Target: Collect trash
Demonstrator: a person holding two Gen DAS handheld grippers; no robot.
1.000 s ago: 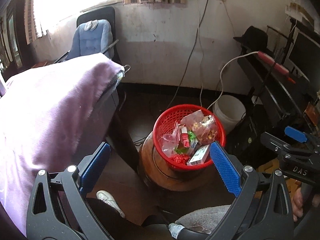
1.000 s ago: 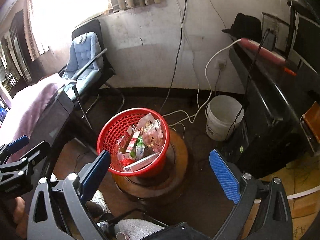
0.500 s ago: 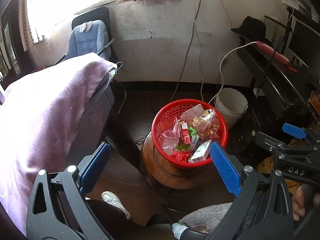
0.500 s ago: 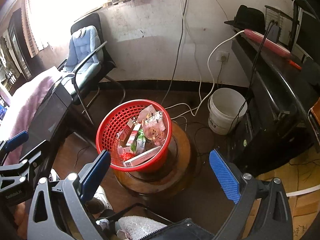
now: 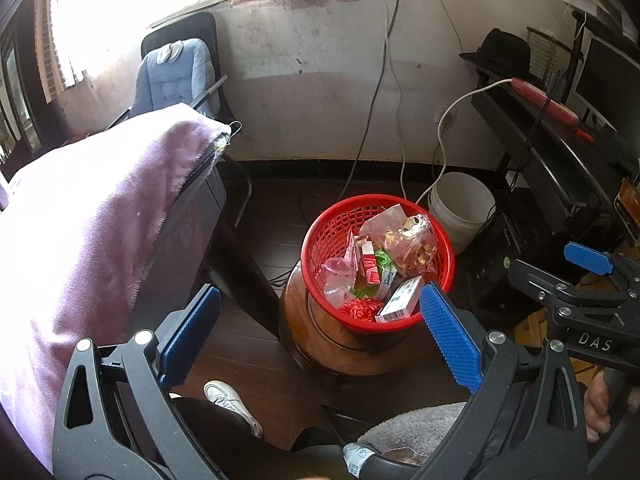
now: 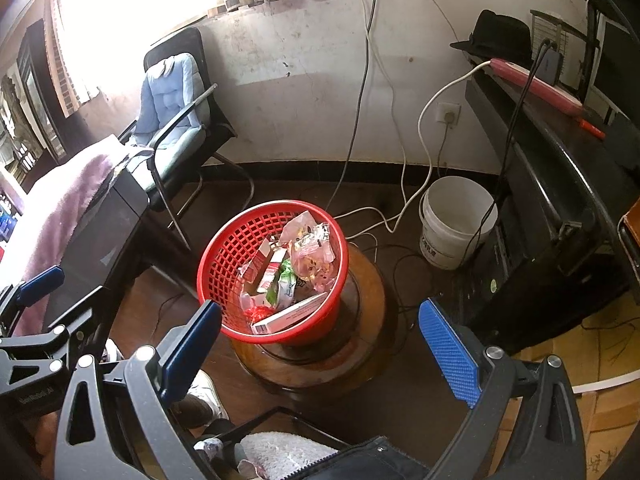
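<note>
Left wrist view: the left gripper [image 5: 316,328] hangs with jaws wide apart and empty, above a red basket [image 5: 320,236] of wrappers and cartons on a round wooden stool [image 5: 308,332]. The basket lies ahead and slightly right, near its right jaw. The right gripper [image 6: 318,334], equally open and empty, has the basket ahead, slightly left; neither looks clearly nearer.

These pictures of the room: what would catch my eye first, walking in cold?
The round red plastic mesh basket stands out first, full of wrappers and a flat white carton, perched on a round dark wooden stool mid-floor. Behind it to the right a white plastic bucket sits on the floor by the dark desk. At left, a purple blanket drapes over furniture.
</note>
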